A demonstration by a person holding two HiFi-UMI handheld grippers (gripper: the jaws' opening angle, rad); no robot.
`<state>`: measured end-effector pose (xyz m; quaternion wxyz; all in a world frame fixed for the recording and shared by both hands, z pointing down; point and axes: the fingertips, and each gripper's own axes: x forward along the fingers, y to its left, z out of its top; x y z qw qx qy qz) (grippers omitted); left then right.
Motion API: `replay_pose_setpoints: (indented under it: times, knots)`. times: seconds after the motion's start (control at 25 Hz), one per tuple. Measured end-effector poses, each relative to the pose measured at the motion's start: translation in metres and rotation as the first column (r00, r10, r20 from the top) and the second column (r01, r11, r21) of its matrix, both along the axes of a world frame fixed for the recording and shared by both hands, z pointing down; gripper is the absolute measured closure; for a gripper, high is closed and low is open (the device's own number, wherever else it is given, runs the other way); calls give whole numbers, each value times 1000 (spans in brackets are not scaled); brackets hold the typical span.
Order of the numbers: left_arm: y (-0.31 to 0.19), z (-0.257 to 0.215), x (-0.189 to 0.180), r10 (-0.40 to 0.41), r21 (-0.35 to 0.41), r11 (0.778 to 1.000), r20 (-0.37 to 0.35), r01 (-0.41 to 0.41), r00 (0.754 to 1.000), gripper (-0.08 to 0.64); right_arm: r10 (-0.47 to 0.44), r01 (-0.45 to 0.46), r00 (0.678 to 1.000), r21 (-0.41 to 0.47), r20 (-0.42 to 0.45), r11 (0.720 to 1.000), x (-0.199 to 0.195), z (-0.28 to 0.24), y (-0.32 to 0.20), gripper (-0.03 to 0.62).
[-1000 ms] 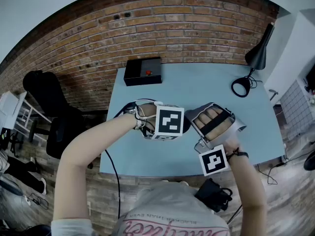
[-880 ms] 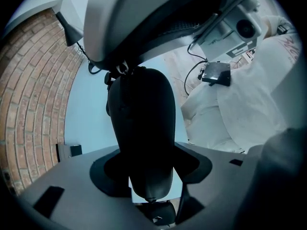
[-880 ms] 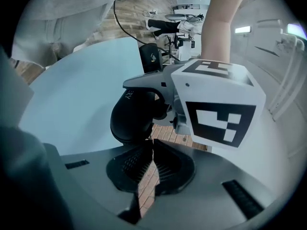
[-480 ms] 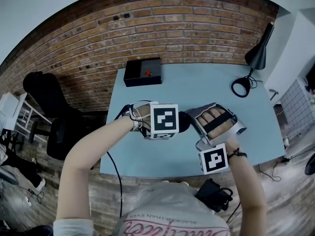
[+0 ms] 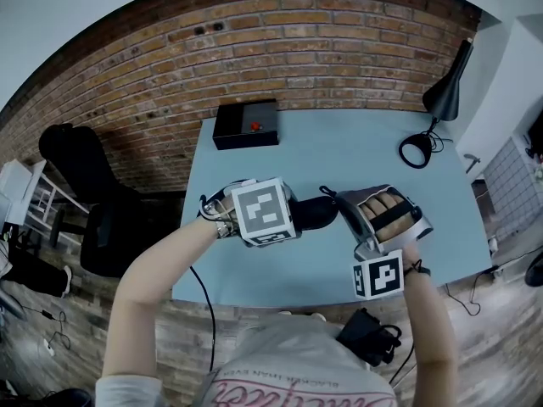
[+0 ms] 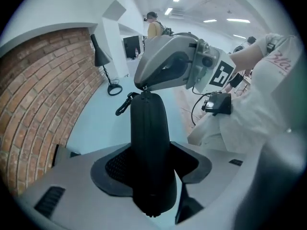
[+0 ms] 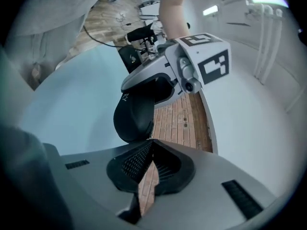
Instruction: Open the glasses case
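The black glasses case [image 5: 316,213] hangs over the blue table [image 5: 356,147], lying lengthwise between my two grippers. My left gripper [image 5: 295,216] has the case [image 6: 149,143] between its pads, which press on both sides, and its jaws are closing a little. A small black clip [image 6: 123,107] dangles from the case's far end. My right gripper [image 7: 152,145] is shut, its tips right at the rounded end of the case [image 7: 134,116]. Whether anything is pinched there is hidden. In the left gripper view, the right gripper [image 6: 144,86] meets the case's far tip.
A black box [image 5: 246,123] with a red button sits at the table's far left. A black desk lamp [image 5: 441,98] and its ring base [image 5: 416,151] stand at the far right. A brick wall runs behind the table. A black chair [image 5: 81,172] stands to the left.
The left gripper has shifted left and rolled, its marker cube turning upward. The right gripper has slid right. More of the case now shows between them.
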<state>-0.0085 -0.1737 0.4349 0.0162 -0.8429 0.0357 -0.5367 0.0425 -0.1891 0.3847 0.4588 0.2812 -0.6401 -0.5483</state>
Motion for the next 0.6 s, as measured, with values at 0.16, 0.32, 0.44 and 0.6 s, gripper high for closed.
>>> replay_pose_setpoints:
  times: [0.16, 0.32, 0.44, 0.6]
  knots:
    - [2, 9, -5, -3, -25, 1000, 84, 5, 996, 314, -36, 48, 989, 79, -147, 996, -11, 5, 2, 574]
    - [4, 16, -11, 5, -45, 999, 130, 1, 991, 314, -66, 92, 967, 97, -245, 991, -20, 10, 3, 572]
    - [2, 22, -11, 5, -44, 999, 156, 2, 988, 314, -67, 111, 952, 131, -300, 985, -23, 10, 2, 569]
    - [-3, 20, -9, -33, -45, 998, 100, 37, 994, 312, -34, 39, 994, 44, -106, 998, -19, 4, -2, 569]
